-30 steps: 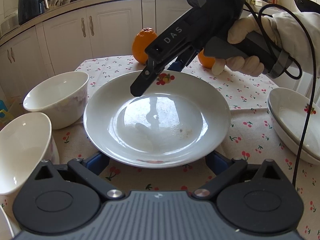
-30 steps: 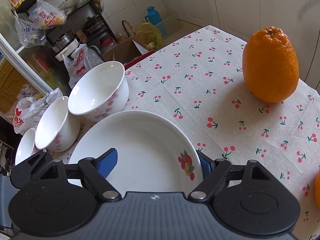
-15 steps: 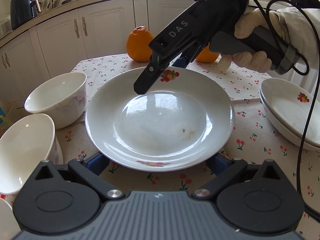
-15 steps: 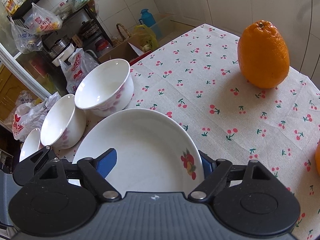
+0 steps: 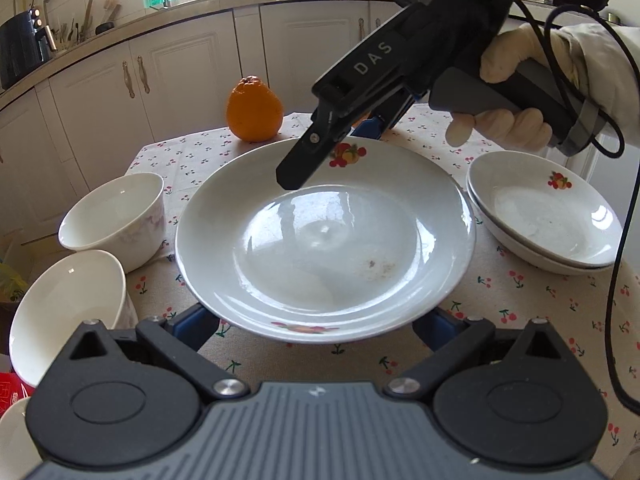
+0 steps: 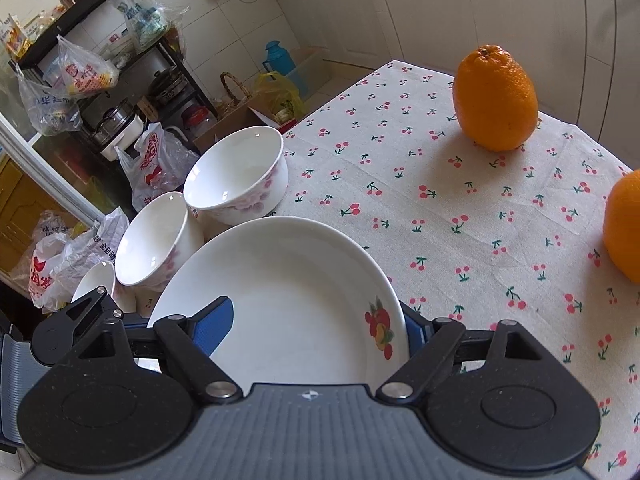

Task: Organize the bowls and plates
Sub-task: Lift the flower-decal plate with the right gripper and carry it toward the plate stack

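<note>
White porcelain plate (image 5: pixel 324 248) with fruit decals was raised above the cherry-print tablecloth (image 6: pixel 460 216), near the table's centre. Right gripper (image 6: pixel 316 324) pinched its far rim at the fruit decal: one blue pad over the rim, the other under, jaws nearly together. Left gripper (image 5: pixel 316 322) sat below the near rim with jaws spread wide, gripping nothing; whether its pads touched the plate's underside could not be told. Stack of two matching plates (image 5: pixel 548 216) lay just to the right. Three bowls (image 5: pixel 114 218) stood in a row at left. Step judged: carrying plate to the stack. Next move calls for a level rightward transfer, centring over the stack, lowering before release.
</note>
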